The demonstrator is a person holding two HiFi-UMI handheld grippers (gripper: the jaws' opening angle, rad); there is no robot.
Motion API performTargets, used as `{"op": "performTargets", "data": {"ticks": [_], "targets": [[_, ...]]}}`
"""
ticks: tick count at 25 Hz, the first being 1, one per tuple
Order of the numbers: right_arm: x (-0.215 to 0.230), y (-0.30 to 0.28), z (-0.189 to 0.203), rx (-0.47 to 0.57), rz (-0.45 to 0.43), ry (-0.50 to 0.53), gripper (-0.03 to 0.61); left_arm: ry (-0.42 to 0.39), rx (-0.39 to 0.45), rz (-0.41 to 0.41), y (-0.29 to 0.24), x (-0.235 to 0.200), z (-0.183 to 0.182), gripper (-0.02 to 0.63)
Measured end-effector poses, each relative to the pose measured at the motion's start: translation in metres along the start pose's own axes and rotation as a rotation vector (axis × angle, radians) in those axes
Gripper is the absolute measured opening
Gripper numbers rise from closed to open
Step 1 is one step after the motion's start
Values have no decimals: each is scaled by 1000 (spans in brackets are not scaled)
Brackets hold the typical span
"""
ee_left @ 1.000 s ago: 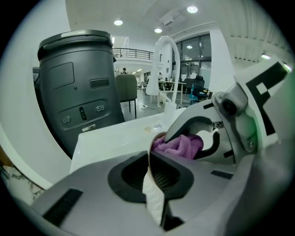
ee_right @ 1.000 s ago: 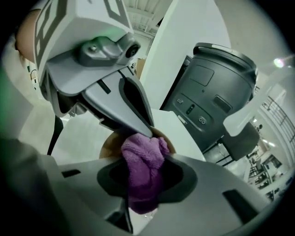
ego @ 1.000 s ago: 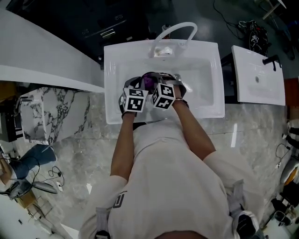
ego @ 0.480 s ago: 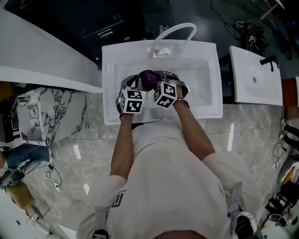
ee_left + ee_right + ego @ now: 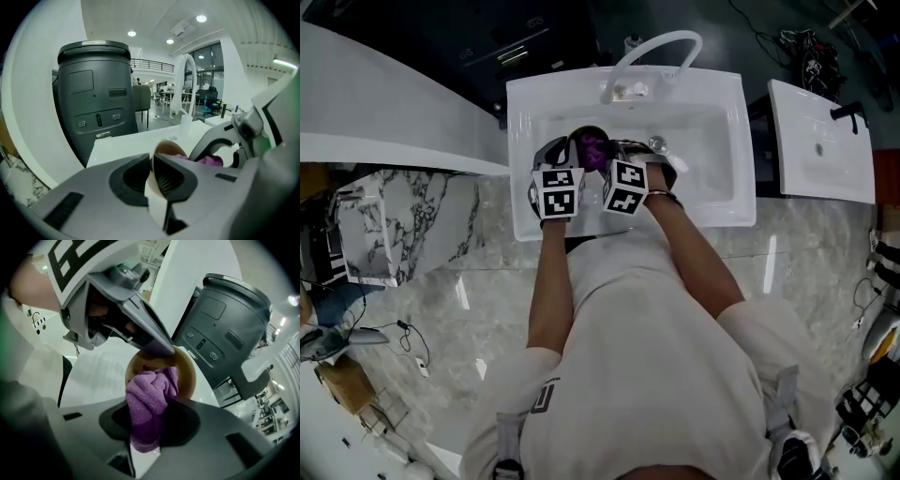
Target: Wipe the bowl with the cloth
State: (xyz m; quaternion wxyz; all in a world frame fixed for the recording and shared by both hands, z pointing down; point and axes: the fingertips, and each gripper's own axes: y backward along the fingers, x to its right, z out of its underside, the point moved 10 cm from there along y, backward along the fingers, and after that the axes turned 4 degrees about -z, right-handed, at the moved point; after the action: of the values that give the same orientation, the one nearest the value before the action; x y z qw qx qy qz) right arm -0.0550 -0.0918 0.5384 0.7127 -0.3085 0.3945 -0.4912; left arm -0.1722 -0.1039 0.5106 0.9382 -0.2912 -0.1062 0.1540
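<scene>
A small brown bowl [image 5: 185,365] is held tilted over the white sink [image 5: 712,178]. My left gripper [image 5: 152,176] is shut on the bowl's rim [image 5: 165,147]. My right gripper [image 5: 147,425] is shut on a purple cloth [image 5: 147,401], and the cloth is pressed into the bowl's hollow. In the head view the cloth [image 5: 595,148] shows as a purple patch between the left gripper [image 5: 567,159] and the right gripper [image 5: 633,159]. Most of the bowl is hidden there by the grippers.
A curved white faucet [image 5: 652,52] rises at the back of the sink. A dark grey bin [image 5: 96,93] stands behind the sink. A second white basin [image 5: 820,141] lies to the right. A long white counter [image 5: 384,117] runs along the left.
Both grippers have shifted a little toward the faucet with the bowl and cloth. The cloth has moved slightly left within the bowl.
</scene>
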Motion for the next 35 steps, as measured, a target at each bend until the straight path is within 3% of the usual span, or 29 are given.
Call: {"op": "performTargets", "data": {"ticks": [7,12,17,22,27,31,35], "targets": [[-7,1,-26,87,14,92,104,78,22,78,2,1,-9,34],[9,7,-23,153,119,22,104,-20,-9,108,4,9,-22,31],[19,15,-11,174,255,-37,109,-41,-3,126,4,15,-29,31],[27,21,0,187,326,-92,109,-98,-13,135,5,24,-35,34],[35,23,13,176,350,-156,120,-99,-29,139,2,24,-28,37],[35,24,19,152,362,-130,110,-80,-12,122,-2,23,-29,34],[30,18,22,111,320,-86,106,-64,-9,83,-3,15,-26,29]]}}
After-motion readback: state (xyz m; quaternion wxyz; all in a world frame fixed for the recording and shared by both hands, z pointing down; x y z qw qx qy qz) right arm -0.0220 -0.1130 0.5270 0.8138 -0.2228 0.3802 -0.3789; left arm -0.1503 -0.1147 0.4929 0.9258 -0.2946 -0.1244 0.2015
